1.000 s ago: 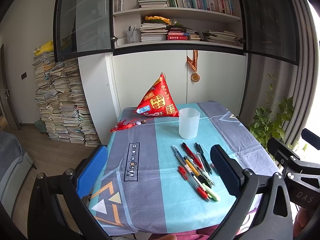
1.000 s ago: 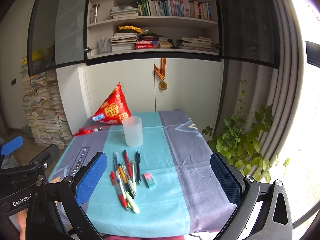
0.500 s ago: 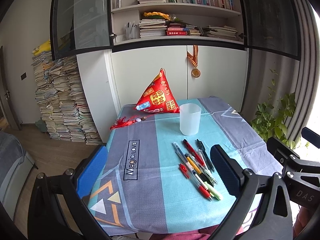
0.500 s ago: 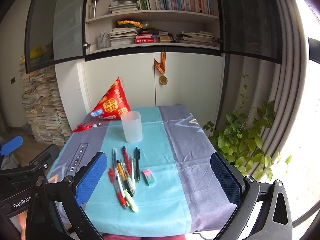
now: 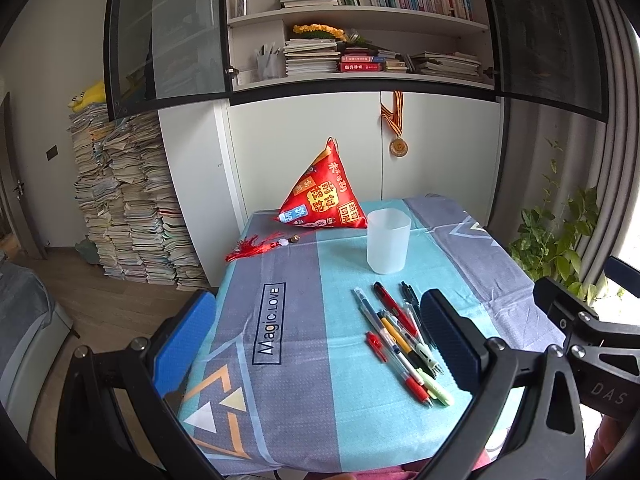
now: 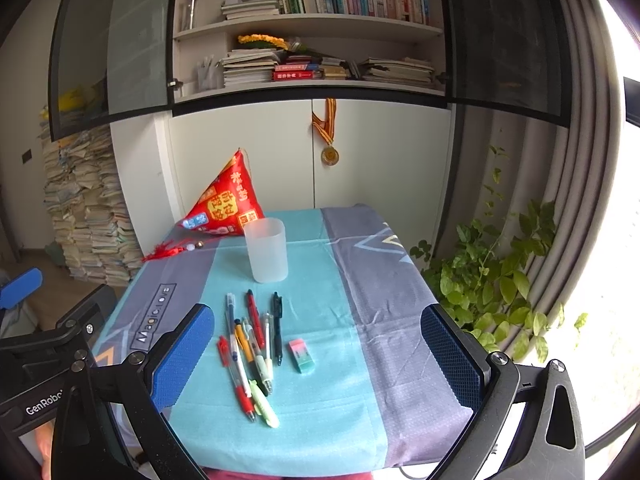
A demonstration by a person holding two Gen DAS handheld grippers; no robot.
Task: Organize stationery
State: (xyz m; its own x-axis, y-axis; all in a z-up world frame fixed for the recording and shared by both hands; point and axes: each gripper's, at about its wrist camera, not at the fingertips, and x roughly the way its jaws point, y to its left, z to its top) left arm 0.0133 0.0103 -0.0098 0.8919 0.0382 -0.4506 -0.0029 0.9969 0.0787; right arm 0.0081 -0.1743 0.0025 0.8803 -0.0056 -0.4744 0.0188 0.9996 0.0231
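I have both grippers hovering above the near edge of the desk (image 6: 360, 280), and nothing has been picked up yet, so I judge this to be the approach before the first grasp. My left gripper (image 5: 316, 340) is spread wide and empty; my right gripper (image 6: 316, 356) is likewise spread wide with nothing between its pads. The pens (image 6: 252, 344) lie in a loose, overlapping bundle on the teal strip of cloth, ahead of and just below the right gripper, slightly toward its left pad. The frosted cup (image 6: 266, 250) stands upright beyond them, well apart from either gripper (I take it to be where the pens should go, though that is my guess). Next I would bring one gripper down over a single pen at the edge of the bundle, such as the black pen (image 6: 277, 328), lining the pads across its barrel so the neighbours stay put. The right wrist view shows a pink-and-green eraser (image 6: 301, 356) just beside the pens; the left wrist view hides it behind the left gripper's own right finger (image 5: 448, 340), but shows the pile of books on the floor more fully.
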